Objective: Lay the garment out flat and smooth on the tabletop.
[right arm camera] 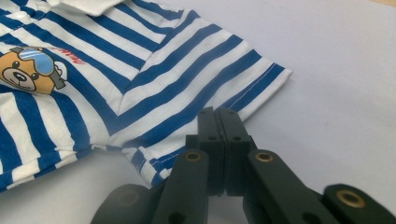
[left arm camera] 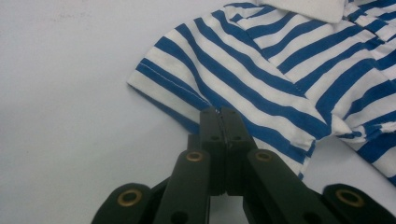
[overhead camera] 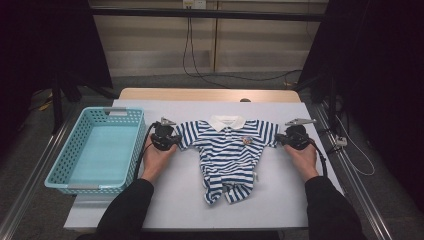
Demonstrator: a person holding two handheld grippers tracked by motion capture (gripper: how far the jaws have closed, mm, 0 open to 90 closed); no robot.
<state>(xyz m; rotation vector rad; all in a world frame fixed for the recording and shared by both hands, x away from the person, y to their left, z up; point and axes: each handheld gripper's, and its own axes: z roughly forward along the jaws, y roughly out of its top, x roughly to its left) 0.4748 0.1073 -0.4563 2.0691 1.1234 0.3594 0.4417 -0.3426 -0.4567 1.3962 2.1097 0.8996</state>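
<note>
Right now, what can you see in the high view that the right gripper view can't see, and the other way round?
The high view alone takes in the turquoise basket left of the shirt and the left hand-held gripper at the other sleeve. The right gripper view alone makes out the bear picture on the chest and the sleeve's stitching. Both share the blue-and-white striped shirt on the white table cover and the right hand-held gripper, jaws shut at the sleeve's edge.
</note>
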